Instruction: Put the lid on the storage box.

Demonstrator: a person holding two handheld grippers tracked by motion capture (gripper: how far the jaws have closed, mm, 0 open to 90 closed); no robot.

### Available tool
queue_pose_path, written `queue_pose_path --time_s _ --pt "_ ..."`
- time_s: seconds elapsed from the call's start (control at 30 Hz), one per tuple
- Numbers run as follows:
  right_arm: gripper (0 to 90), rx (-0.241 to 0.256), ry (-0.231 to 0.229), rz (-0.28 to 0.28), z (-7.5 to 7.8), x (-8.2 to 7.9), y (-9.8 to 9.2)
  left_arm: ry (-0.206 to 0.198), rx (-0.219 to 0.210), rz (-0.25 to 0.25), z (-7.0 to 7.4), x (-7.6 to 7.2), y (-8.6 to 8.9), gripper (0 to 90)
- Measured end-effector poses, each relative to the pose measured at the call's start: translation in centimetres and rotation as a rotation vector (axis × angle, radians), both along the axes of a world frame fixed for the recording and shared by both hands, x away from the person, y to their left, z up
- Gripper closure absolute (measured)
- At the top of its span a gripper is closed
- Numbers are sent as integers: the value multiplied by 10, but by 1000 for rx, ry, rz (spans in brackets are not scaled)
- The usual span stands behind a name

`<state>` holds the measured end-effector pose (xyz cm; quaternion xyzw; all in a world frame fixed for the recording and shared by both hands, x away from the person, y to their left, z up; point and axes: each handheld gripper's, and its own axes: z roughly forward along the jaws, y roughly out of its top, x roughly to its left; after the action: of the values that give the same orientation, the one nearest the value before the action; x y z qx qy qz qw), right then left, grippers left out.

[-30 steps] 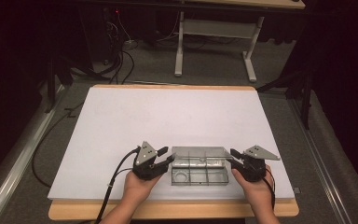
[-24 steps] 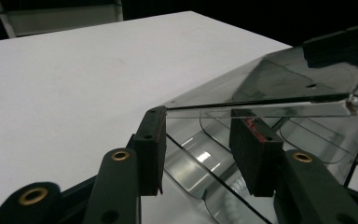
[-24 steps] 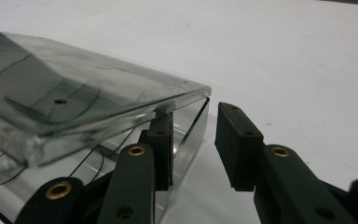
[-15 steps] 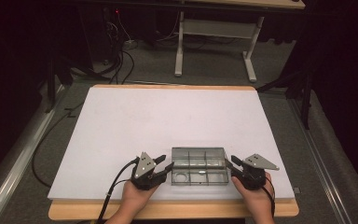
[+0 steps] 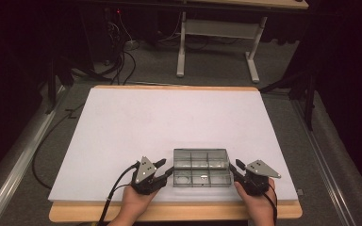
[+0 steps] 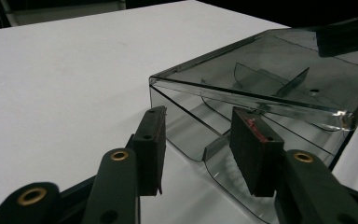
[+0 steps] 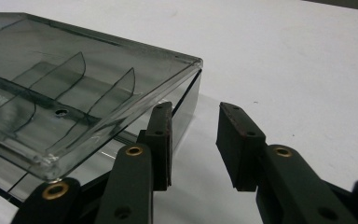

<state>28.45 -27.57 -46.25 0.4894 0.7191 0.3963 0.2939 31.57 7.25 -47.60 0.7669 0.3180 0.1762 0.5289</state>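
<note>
While both grippers flank it, the box [image 5: 201, 167] sits on the bench [image 5: 169, 122].
Left gripper [image 5: 164, 169] and right gripper [image 5: 235, 170] gape wide, each beside a box end, gripping nothing.

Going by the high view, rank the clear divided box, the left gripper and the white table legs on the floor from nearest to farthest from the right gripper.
1. Clear divided box, just to the left of the right gripper.
2. Left gripper, past the box's other end.
3. White table legs, on the floor beyond the table.

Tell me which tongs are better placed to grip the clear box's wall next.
Left, probably. The left tongs stand open with their jaws astride the near wall of the clear divided box. The right tongs are also open, but both jaws sit beside the box's corner, over bare table.
</note>
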Motion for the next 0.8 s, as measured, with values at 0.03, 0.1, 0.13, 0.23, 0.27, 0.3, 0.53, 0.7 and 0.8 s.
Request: queue_pose_path --time_s 0.03,0.1,0.13,0.23,0.27,0.3,0.53,0.7,0.8 --pt "664 3 1 2 -1 0 0 -1 2 0 0 0 0 565" --pt "664 0 6 -4 -2 -1 0 -3 7 2 0 -1 0 566" --pt "664 -2 6 -4 -3 -1 0 -3 9 3 -1 -1 0 567" --pt "664 -3 9 -8 -5 -1 0 0 14 7 -2 -1 1 569" --pt "664 -6 10 -8 -6 -1 0 1 16 8 -2 -1 1 569" --pt "664 -5 11 -11 -7 -1 0 5 16 8 -3 -1 2 569" --pt "659 -11 7 -19 -9 -3 0 13 20 15 -4 -1 3 570" --pt "659 -22 14 -20 -13 -4 -1 16 21 17 -4 -1 6 570" --pt "658 -22 23 -21 -16 -5 -1 17 23 23 -4 -1 9 570"
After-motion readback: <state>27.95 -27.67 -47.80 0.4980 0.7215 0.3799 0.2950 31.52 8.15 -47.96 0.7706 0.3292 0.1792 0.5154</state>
